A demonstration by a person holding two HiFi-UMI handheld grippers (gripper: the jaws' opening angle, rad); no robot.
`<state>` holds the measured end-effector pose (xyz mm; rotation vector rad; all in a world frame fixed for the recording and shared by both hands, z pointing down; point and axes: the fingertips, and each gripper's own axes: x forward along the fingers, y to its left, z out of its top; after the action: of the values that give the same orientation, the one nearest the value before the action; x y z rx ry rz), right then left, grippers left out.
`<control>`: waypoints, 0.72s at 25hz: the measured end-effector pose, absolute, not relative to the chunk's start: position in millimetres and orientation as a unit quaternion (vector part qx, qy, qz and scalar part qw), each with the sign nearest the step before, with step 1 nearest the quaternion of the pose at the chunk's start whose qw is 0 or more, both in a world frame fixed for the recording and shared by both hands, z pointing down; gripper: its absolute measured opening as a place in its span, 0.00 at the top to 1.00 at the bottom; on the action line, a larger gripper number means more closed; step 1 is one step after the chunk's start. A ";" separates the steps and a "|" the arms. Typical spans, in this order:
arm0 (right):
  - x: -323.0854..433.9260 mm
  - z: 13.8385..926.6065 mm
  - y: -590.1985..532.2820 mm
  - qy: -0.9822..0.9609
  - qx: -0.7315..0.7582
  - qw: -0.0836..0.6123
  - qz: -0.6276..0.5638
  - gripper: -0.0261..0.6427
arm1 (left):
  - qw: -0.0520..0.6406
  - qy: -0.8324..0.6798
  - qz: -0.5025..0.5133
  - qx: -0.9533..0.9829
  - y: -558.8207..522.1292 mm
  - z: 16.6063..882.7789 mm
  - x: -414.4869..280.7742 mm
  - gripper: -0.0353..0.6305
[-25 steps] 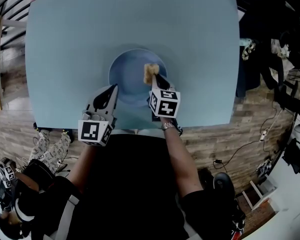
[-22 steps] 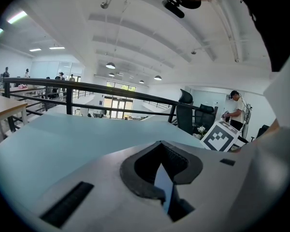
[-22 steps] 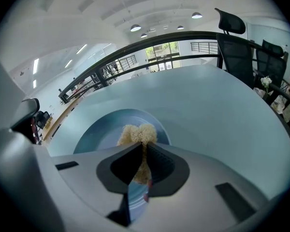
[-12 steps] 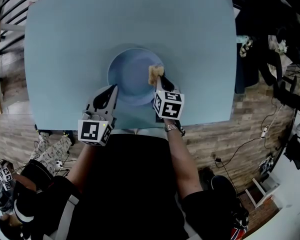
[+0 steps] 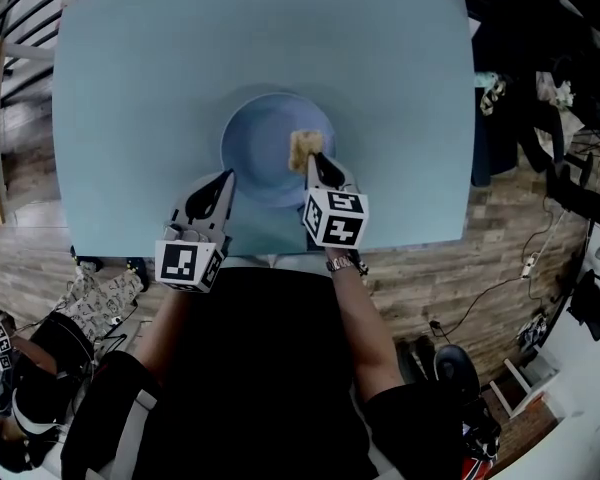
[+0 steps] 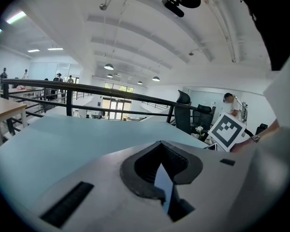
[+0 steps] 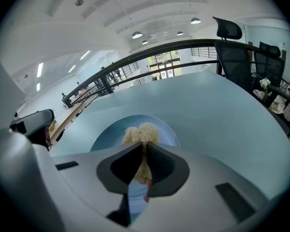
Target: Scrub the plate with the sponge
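Plate [image 5: 260,143], pale blue, is set on the worktop [image 5: 260,38] near its front edge, just ahead of the person. Sponge [image 5: 302,149], yellowish and crumpled, is pinched between the closed jaws of the right tool [image 5: 314,164] and is held over the right part of the plate's well. Contact with the surface looks likely but cannot be confirmed. Left tool [image 5: 226,180] is parked by the plate's near-left rim, jaws together with nothing between them; whether the rim is touched cannot be told. Step is judged as scrubbing under way, mid-task. The next move is judged to call for the sponge to be pressed down and swept across the well toward the uncovered left side, with a firm pinch so the sponge is not dragged out. The plate is not pinned, so sliding under the stroke is a risk.
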<state>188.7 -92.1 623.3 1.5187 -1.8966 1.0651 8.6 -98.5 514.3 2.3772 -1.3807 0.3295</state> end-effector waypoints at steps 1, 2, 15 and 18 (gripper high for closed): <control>182.0 622.4 -92.3 -0.699 0.549 0.242 0.388 0.91 | 0.185 -0.492 0.117 0.843 -97.9 514.3 6.8 0.94; 175.3 622.0 -92.3 -0.705 0.543 0.242 0.388 0.91 | 0.185 -0.493 0.116 0.842 -97.3 514.5 5.0 0.94; 79.6 628.6 -82.5 -0.758 0.451 0.264 0.390 0.91 | 0.192 -0.525 0.118 0.821 -84.8 514.3 -28.4 0.94; 63.5 630.8 -80.5 -0.766 0.434 0.270 0.390 0.91 | 0.194 -0.534 0.118 0.815 -84.1 513.9 -36.0 0.94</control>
<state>63.5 -80.5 630.8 1.1695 -2.0640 1.0522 -36.0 -84.1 513.9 2.2841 -1.4969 0.3308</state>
